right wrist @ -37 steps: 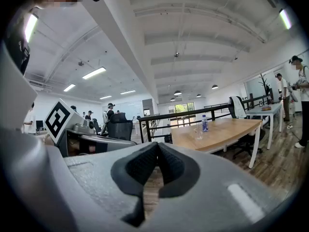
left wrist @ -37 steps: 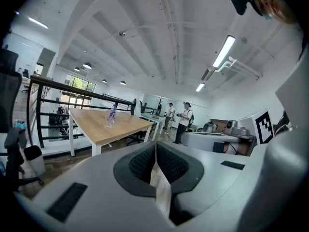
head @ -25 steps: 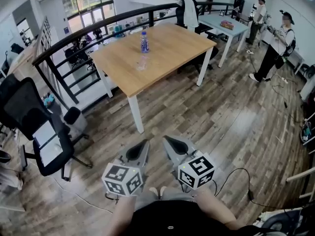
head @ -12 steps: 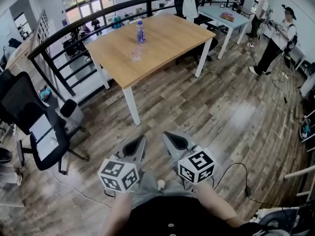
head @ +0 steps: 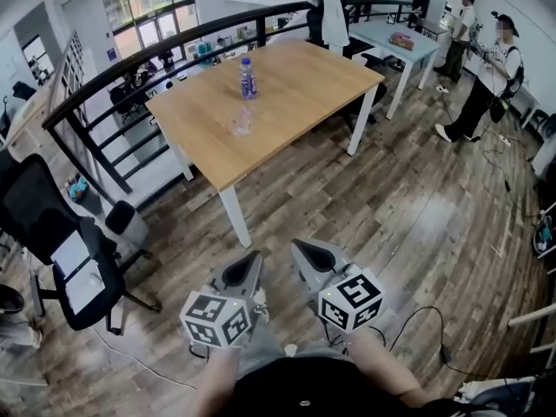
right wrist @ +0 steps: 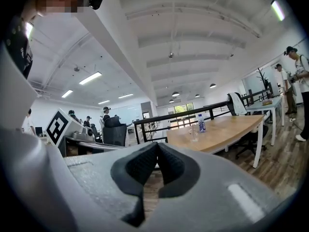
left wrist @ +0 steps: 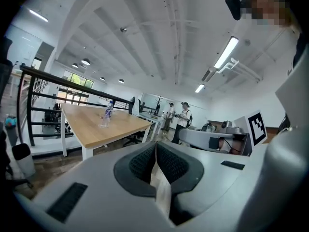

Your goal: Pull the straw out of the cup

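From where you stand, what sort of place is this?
Most likely an open-plan office or lab workspace, perhaps on a mezzanine: a long wooden table, a black swivel office chair, and a black railing along the floor's edge.

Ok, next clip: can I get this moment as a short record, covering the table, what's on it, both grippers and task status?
surface: wooden table
on it: clear cup, water bottle standing behind it, apart
straw: too small to make out
left gripper: fingers together, nothing between them
right gripper: fingers together, nothing between them
gripper position: side by side over the wood floor, well short of the table
bystanders: two people at far right
task status: not begun, cup untouched
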`<state>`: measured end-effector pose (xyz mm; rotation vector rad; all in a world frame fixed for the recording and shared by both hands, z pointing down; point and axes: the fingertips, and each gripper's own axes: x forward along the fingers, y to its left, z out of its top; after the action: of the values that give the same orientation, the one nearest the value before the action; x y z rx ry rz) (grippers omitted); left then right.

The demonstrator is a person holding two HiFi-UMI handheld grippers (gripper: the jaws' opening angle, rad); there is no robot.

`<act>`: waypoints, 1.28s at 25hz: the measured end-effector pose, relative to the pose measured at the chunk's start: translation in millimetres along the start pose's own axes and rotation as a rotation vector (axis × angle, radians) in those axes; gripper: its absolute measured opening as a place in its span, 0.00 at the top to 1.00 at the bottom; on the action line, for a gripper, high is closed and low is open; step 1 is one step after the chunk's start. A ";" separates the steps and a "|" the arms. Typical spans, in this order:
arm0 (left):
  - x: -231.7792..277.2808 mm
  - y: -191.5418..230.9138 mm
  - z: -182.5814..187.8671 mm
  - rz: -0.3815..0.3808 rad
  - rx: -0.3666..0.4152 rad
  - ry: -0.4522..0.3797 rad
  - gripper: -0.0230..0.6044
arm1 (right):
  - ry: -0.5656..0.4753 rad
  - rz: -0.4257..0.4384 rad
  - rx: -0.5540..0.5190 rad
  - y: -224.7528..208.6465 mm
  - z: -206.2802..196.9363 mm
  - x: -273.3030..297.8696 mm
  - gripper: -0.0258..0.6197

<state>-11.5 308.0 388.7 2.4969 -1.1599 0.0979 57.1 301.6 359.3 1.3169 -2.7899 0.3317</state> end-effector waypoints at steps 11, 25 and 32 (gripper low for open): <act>98.3 130.9 79.7 -0.058 0.001 -0.001 0.93 | 0.031 -0.040 0.002 -73.4 24.9 158.8 0.96; 173.6 229.8 108.9 -0.124 -0.035 0.053 0.93 | 0.033 -0.142 0.030 -129.2 38.3 261.2 0.96; 202.0 253.1 111.2 -0.131 -0.045 0.085 0.93 | 0.042 -0.146 0.039 -156.5 40.3 289.6 0.96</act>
<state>-79.2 -26.9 409.7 2.4953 -0.9524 0.1399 -5.7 -23.2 383.8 1.4934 -2.6480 0.4040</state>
